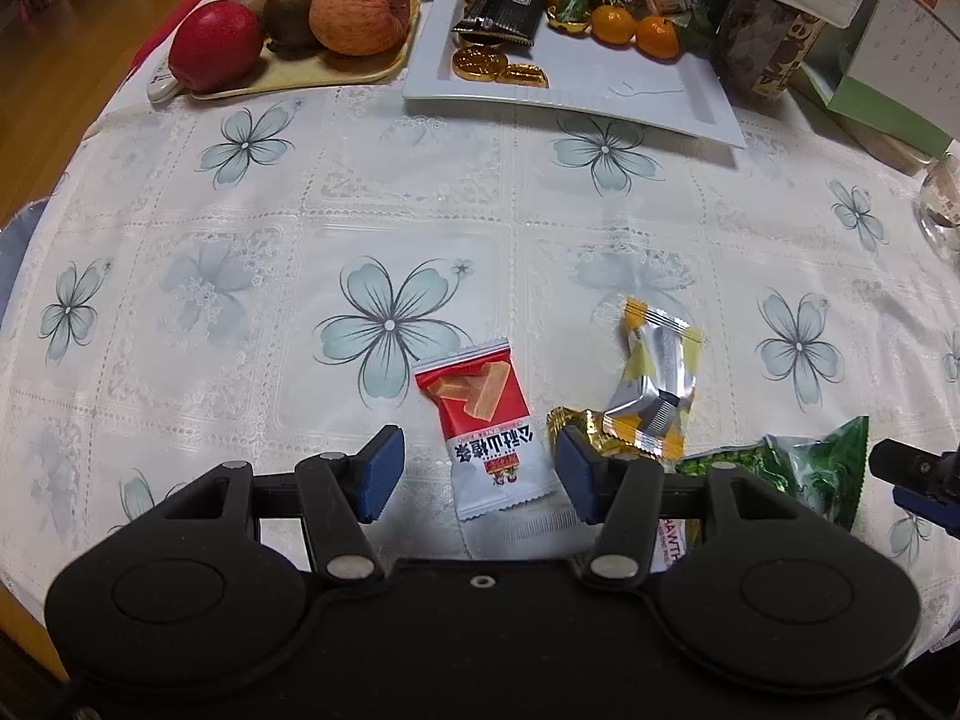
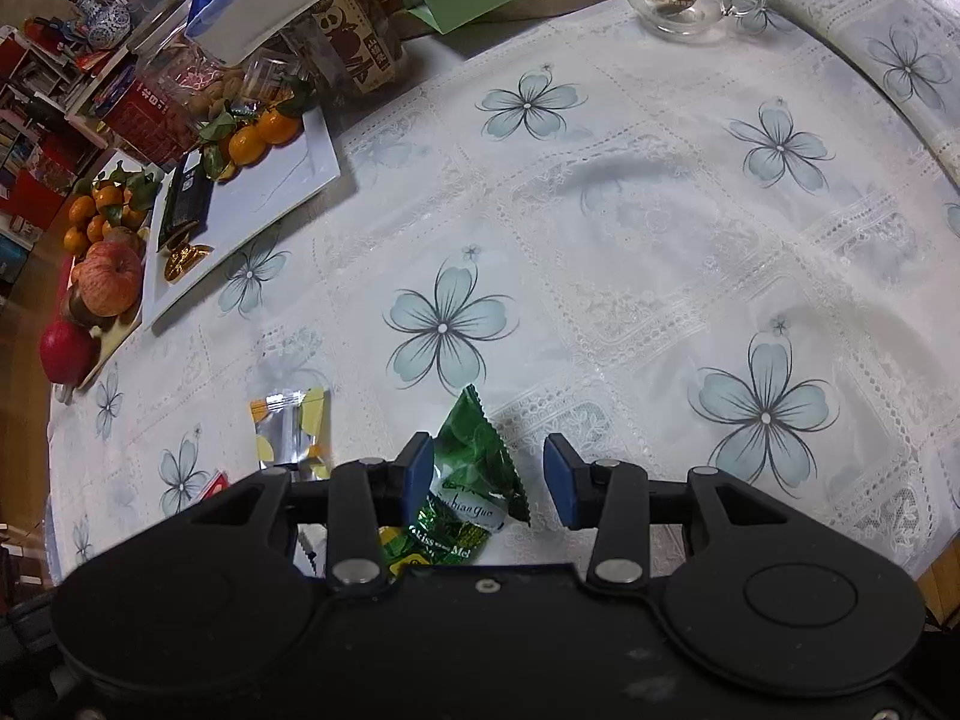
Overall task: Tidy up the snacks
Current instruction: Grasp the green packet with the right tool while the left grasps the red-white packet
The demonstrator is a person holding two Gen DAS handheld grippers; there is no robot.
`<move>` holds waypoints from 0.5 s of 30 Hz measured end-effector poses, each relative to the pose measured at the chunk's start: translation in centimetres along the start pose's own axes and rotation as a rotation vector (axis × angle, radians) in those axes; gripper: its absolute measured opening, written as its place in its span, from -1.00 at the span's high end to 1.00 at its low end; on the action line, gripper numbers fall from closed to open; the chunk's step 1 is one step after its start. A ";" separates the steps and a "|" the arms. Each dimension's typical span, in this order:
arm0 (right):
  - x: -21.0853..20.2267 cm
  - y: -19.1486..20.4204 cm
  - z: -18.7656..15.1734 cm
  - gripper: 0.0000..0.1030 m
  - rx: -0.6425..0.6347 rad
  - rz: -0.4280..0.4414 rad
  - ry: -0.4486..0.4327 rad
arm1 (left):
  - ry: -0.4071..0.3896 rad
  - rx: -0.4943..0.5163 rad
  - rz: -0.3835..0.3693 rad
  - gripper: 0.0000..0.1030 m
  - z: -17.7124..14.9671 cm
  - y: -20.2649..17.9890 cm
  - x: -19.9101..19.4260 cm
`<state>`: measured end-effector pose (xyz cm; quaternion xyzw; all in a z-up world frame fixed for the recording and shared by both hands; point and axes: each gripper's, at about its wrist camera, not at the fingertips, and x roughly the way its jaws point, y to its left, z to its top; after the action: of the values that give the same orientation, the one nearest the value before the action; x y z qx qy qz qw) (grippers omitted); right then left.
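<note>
Red-white snack packet (image 1: pixel 489 438) lying between spread left gripper (image 1: pixel 480 474) pads, green packet (image 2: pixel 474 474) between open right gripper (image 2: pixel 489 477) pads, ungripped

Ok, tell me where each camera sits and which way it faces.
Left wrist: on the left tongs, facing steeply down at the red snack packet; open pads straddle it.
Right wrist: on the right tongs, above the green snack packet.
Shared: green packet, yellow-silver packet, white tray.
</note>
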<state>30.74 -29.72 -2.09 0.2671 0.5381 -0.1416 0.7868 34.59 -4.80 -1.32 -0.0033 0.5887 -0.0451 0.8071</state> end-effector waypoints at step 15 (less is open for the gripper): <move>0.9 0.7 0.4 0.16 -0.020 0.017 0.031 | 0.057 -0.021 0.009 -0.15 1.1 -0.5 3.0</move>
<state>31.76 -29.30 -2.57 0.2659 0.5494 -0.1253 0.7821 36.53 -5.62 -3.74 -0.0079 0.6121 -0.0350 0.7900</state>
